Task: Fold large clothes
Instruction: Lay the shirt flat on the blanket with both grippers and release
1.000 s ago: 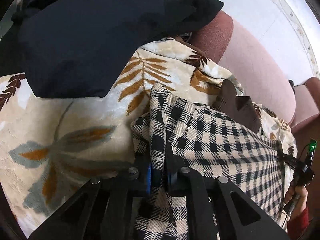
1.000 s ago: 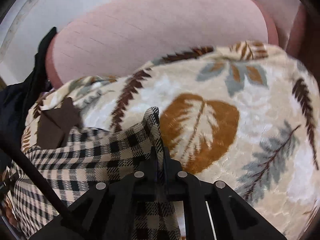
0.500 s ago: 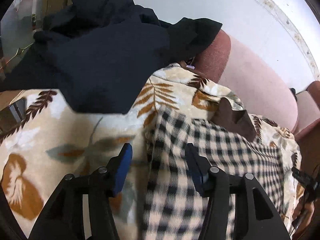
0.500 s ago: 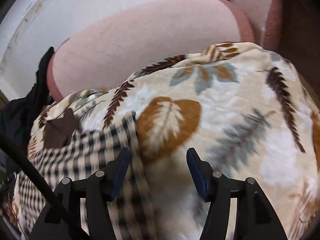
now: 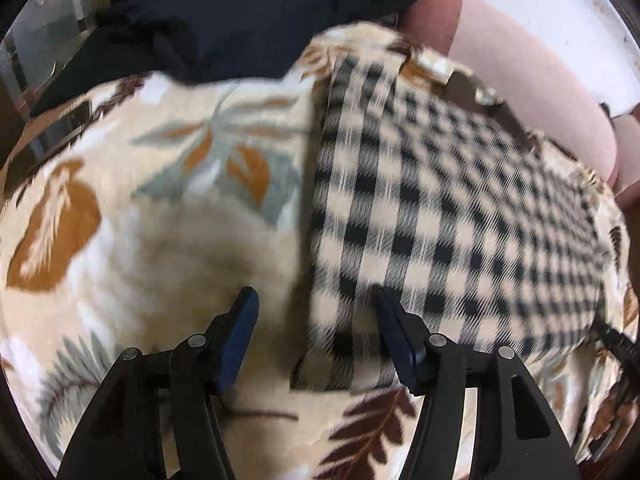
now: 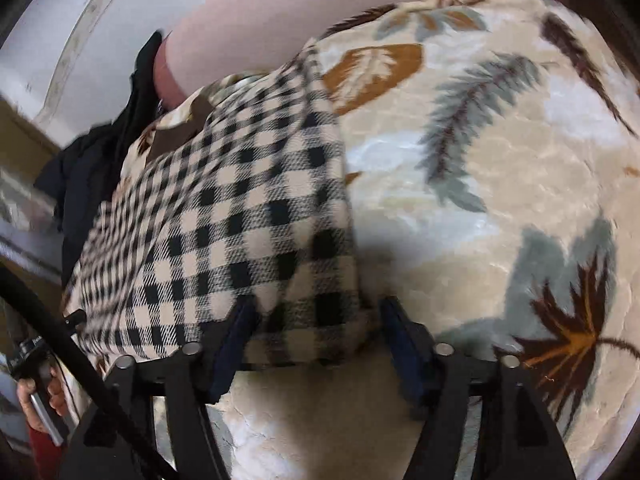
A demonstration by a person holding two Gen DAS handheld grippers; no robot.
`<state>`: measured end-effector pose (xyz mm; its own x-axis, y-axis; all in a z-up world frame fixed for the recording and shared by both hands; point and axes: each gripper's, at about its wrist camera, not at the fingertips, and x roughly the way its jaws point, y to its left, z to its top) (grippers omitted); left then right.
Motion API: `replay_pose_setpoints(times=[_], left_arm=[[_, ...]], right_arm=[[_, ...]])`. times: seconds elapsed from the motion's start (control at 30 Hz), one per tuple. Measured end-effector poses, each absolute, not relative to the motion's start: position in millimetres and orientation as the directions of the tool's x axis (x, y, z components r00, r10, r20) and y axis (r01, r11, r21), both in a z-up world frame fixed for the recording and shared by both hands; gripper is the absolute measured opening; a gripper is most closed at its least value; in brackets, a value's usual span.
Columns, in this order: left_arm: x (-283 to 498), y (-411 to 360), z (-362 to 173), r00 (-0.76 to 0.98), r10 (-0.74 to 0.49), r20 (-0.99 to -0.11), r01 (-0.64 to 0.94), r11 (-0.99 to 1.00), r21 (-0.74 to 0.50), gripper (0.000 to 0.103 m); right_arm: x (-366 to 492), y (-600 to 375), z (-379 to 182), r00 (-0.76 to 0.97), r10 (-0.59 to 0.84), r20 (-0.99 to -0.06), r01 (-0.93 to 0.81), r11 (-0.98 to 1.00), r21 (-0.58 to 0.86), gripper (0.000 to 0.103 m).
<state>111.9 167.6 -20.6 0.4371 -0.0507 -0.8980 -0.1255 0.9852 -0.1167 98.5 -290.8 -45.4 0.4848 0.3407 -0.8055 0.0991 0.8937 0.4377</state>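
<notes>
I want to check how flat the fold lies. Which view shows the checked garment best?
The left wrist view: the checked garment spreads across the leaf-print blanket with three edges visible, though blurred. The right wrist view is sharper, but the cable crosses its near left part.

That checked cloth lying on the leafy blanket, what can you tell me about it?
The checked cloth is a woven-looking fabric in black and cream squares, soft and fairly thick. It lies spread flat as a long folded panel on the leaf-print blanket, which covers a pink sofa. A brown patch shows at its far edge. Nothing grips it: both hand-held grippers, left and right, are open at its near corners.
</notes>
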Motion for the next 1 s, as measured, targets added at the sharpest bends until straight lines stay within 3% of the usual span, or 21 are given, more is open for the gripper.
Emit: replay_pose_setpoints(times=[0.03, 0.1, 0.17, 0.23, 0.37, 0.53, 0.57, 0.67, 0.7, 0.8, 1.0], left_arm=[[111.1, 164.3, -24.8, 0.424, -0.040, -0.905, -0.111, 0.989, -0.095, 0.056], [110.0, 160.3, -25.4, 0.436, -0.016, -0.900, -0.089, 0.994, -0.060, 0.030], [108.9, 164.2, -22.9, 0.443, -0.056, -0.895, -0.092, 0.990, -0.107, 0.017], [108.6, 167.9, -22.2, 0.449, -0.053, -0.892, -0.104, 0.988, -0.111, 0.017], [103.8, 175.7, -17.4, 0.467, -0.077, -0.881, -0.107, 0.984, -0.143, 0.017], [81.2, 174.9, 15.9, 0.581, 0.026, -0.813, -0.119, 0.991, -0.053, 0.018], [77.5, 172.8, 22.0, 0.602, 0.041, -0.798, -0.121, 0.992, -0.040, 0.022], [66.9, 158.3, 38.5, 0.666, 0.013, -0.745, -0.097, 0.993, -0.069, 0.048], [66.1, 149.5, 39.6, 0.677, -0.006, -0.736, -0.079, 0.994, -0.081, 0.051], [73.2, 116.6, 30.5, 0.666, -0.053, -0.744, -0.016, 0.996, -0.085, 0.051], [88.6, 47.0, -7.5, 0.591, -0.130, -0.796, 0.125, 0.990, -0.069, 0.052]], right_arm=[[100.1, -290.0, -43.9, 0.483, 0.362, -0.797, 0.091, 0.885, 0.457, 0.022], [99.7, -290.9, -40.7, 0.491, 0.356, -0.795, 0.094, 0.886, 0.455, 0.019], [98.7, -297.0, -39.1, 0.495, 0.351, -0.795, 0.110, 0.882, 0.459, 0.017], [98.4, -305.3, -40.1, 0.490, 0.328, -0.808, 0.139, 0.885, 0.444, 0.013], [98.3, -331.5, -49.3, 0.477, 0.285, -0.831, 0.231, 0.872, 0.432, 0.014], [90.5, -342.0, -19.2, 0.586, 0.156, -0.795, 0.274, 0.885, 0.376, 0.021], [89.5, -339.1, -12.3, 0.609, 0.142, -0.781, 0.268, 0.889, 0.370, 0.021], [85.3, -306.6, 12.3, 0.687, 0.138, -0.714, 0.162, 0.928, 0.335, 0.021], [85.6, -289.5, 17.1, 0.697, 0.153, -0.701, 0.111, 0.942, 0.317, 0.021], [91.0, -238.9, 16.0, 0.682, 0.224, -0.696, -0.028, 0.959, 0.281, 0.028], [96.0, -169.1, -12.9, 0.611, 0.275, -0.742, -0.173, 0.962, 0.214, 0.028]])
